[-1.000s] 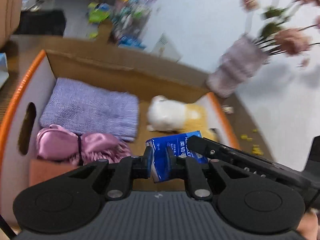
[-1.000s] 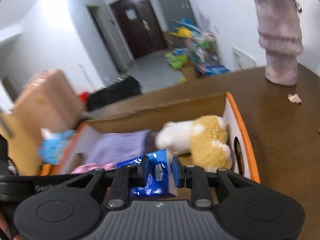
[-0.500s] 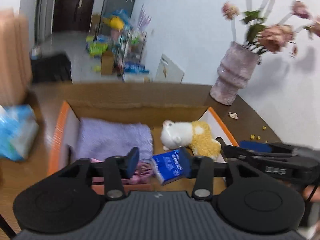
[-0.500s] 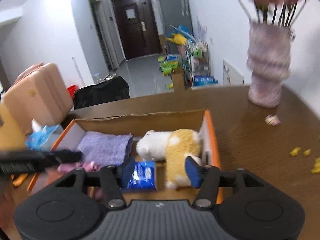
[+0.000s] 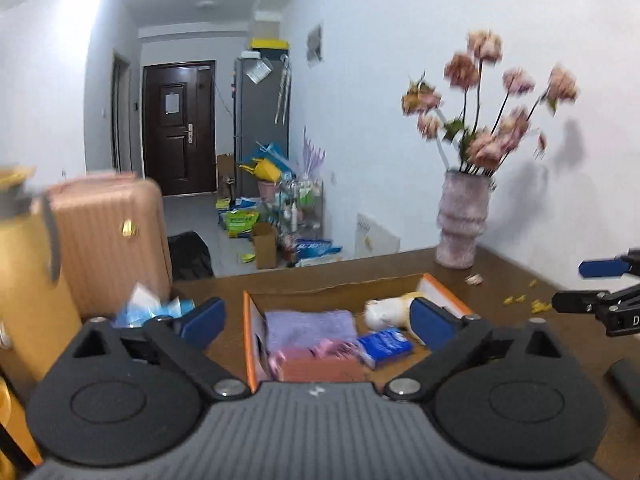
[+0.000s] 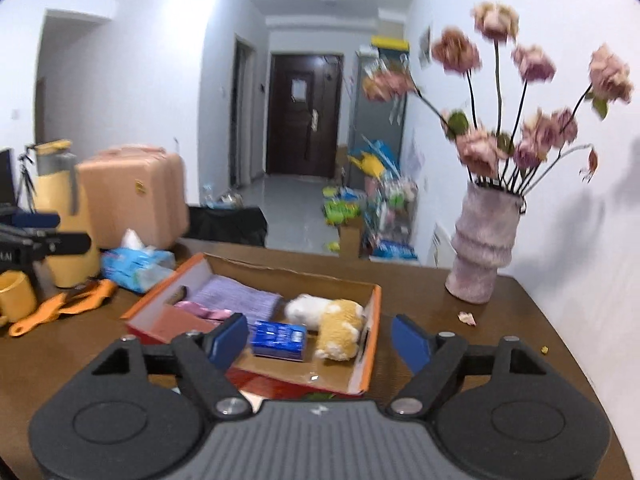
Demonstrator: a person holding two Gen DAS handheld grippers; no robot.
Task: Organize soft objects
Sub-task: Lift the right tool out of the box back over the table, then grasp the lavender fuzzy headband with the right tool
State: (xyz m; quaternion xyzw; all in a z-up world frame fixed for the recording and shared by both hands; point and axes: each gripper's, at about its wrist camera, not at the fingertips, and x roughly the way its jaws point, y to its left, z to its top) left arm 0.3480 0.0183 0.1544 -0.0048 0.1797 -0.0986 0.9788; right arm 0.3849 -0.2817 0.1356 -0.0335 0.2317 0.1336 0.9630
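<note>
An orange-rimmed cardboard box (image 5: 249, 332) (image 6: 370, 344) lies on the brown table. Inside it are a folded purple towel (image 5: 308, 326) (image 6: 236, 298), a pink satin piece (image 5: 324, 350) (image 6: 204, 310), a white and yellow plush toy (image 5: 384, 312) (image 6: 328, 316) and a blue tissue pack (image 5: 386, 346) (image 6: 278, 338). My left gripper (image 5: 316, 322) hangs above and behind the box, its jaws opening wide with nothing pressed between them. My right gripper (image 6: 320, 338) is likewise raised near the box, jaws opening and empty. Each gripper shows at the edge of the other's view.
A pink vase with flowers (image 5: 460, 228) (image 6: 484, 252) stands at the table's back right. At the left are a blue wipes pack (image 6: 136, 266), a yellow jug (image 6: 64, 216), a yellow cup (image 6: 14, 296) and an orange tool (image 6: 60, 306). A pink suitcase (image 5: 108, 240) stands behind.
Both grippers let go of the blue tissue pack, which now lies in the box. Both opened wide and pulled up and back from the box.
</note>
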